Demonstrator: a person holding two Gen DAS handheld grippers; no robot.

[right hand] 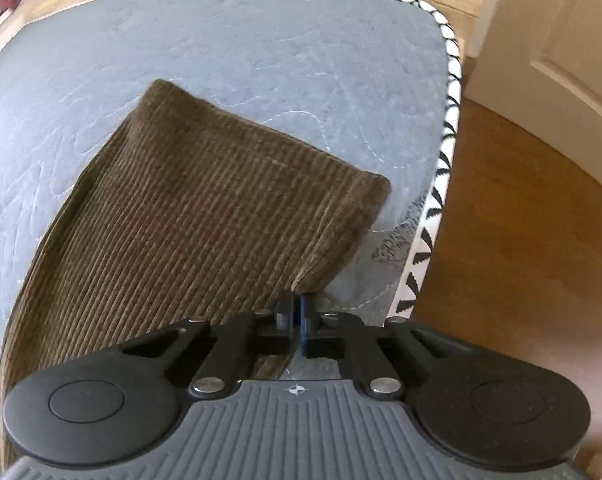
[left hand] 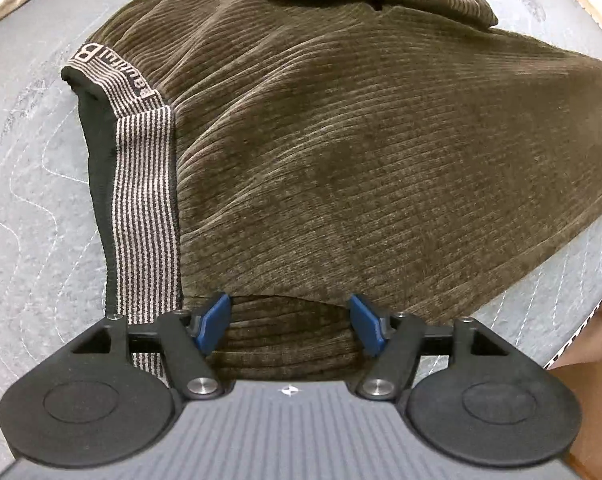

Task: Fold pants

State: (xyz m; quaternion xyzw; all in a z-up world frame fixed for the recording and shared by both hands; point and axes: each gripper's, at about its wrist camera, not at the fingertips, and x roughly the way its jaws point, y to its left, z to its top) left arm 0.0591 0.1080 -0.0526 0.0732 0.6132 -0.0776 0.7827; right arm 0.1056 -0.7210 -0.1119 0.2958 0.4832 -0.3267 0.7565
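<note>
Your right tongs (right hand: pixel 297 312) pinch the hem corner of the brown ribbed corduroy pants (right hand: pixel 205 216) on the grey quilted mattress (right hand: pixel 261 60); left tongs (left hand: pixel 289 324) gape wide over the waist end. Risk: thin bite slips during lift, fold skews

Striped waistband (left hand: pixel 141 152) of the pants (left hand: pixel 341 140), up and left of the left jaws, woven lettering partly legible, large "B", remainder unclear

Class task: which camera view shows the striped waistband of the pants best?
The left wrist view: the waistband runs unobstructed down the pants' left side. The right wrist view shows only a leg end, no waistband.
</note>
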